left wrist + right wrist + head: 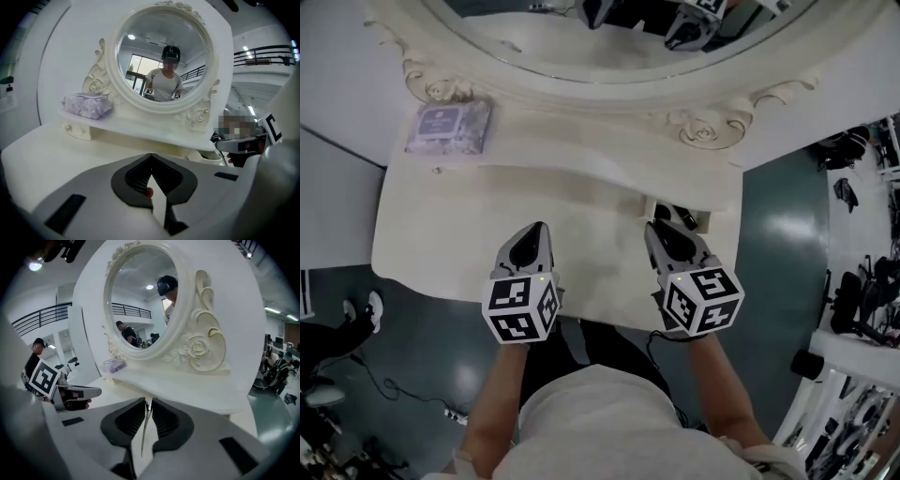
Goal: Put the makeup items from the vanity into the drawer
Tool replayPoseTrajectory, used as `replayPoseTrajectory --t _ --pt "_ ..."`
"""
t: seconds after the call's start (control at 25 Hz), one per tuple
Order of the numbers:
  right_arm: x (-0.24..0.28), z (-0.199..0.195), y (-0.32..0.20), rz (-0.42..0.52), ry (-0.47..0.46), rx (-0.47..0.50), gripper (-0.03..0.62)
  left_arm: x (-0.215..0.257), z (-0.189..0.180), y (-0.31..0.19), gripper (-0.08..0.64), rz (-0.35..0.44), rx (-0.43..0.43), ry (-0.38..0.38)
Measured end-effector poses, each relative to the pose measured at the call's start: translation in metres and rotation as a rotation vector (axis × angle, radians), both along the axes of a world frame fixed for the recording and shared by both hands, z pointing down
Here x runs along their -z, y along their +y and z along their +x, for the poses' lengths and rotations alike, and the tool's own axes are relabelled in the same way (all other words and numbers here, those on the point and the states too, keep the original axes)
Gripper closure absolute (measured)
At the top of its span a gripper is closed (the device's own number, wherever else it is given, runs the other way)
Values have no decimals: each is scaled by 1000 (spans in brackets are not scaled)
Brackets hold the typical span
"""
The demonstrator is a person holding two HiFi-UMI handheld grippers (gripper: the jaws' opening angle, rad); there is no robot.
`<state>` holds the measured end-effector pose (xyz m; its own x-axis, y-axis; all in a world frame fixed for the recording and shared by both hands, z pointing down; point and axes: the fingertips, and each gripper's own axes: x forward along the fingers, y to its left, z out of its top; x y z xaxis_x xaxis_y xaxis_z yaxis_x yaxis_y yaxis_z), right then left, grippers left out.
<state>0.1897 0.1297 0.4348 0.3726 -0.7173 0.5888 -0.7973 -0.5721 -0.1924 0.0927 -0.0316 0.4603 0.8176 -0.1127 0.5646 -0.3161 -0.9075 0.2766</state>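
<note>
Your lilac packet [448, 127] lies flat on the raised shelf of the vanity [441, 234], at ten o'clock. At two o'clock the small drawer [703, 222] stands pulled out, with dark items [682, 217] inside.

Bright, even light glares off the floor [787, 228]; both gripper views bulge and darken at the corners.
</note>
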Motion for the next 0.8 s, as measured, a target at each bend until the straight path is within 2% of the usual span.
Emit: replayPoseTrajectory --t 0.16,0.32,0.6,0.8 --pt "9 21 30 23 31 -75 532 6 29 28 555 10 -84 17" --pt "13 33 48 22 50 -79 533 9 45 47 555 11 -112 16" --pt "10 52 55 12 57 -13 532 6 73 65 555 9 -139 17" --pt "3 59 45 -22 80 117 532 0 87 71 555 -4 -125 10"
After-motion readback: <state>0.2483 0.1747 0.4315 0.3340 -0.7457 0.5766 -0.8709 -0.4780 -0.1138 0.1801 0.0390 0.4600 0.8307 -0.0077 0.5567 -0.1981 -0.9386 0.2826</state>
